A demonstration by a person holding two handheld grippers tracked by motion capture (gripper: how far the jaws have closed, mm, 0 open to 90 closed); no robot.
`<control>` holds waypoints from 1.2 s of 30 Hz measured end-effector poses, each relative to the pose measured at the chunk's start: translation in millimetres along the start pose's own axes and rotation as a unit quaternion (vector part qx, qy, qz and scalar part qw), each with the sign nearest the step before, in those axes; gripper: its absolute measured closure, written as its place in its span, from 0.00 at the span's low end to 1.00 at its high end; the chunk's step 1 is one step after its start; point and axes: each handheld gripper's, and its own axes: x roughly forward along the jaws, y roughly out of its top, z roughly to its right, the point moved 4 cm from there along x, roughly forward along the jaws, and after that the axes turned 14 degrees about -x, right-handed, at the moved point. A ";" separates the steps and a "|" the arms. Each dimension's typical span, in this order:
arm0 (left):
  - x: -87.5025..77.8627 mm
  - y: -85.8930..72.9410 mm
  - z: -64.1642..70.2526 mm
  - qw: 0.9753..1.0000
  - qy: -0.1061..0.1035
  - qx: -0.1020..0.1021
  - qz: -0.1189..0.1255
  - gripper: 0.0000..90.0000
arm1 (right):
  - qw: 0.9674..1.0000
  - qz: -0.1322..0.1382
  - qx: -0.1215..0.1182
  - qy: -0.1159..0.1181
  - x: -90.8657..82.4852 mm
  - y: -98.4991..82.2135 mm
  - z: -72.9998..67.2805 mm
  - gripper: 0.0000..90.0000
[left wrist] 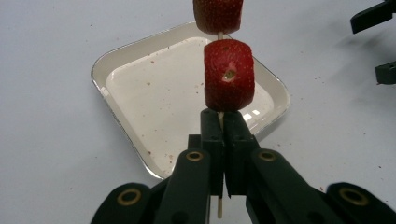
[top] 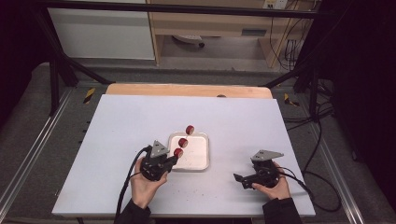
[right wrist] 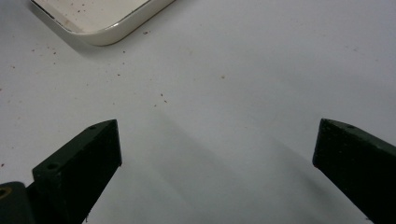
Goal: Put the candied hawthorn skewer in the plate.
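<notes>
A pale, matte white board (top: 121, 140) covers the table, with a strip of light wooden tabletop (top: 187, 90) showing along its far edge; fine dark crumbs speckle the board near the person. Black frame bars stand around the table, grey floor and loose cables lie to the right, and a light wooden shelf unit (top: 210, 28) stands behind. No writing can be read anywhere.

A shallow white square tray with rounded corners (top: 200, 161) sits near the middle of the board, its inside dusted with reddish specks.

The left gripper (top: 170, 162), held from below in the person's left hand (top: 145, 184), points up and away to the right over the tray's left edge. Its jaws are pressed together on a thin wooden skewer (left wrist: 219, 210), which carries three red strawberry pieces (top: 183, 142) in a rising line above the tray.

The right gripper (top: 239, 179), held in the right hand (top: 273, 186), lies low over the board to the right of the tray, pointing left. Its jaws stand wide apart with nothing between them.
</notes>
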 end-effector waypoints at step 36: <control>65.7 4.1 -5.1 0.988 0.076 -0.015 -0.133 0.98 | 1.000 0.002 0.006 0.000 -3.9 -4.2 1.9 0.02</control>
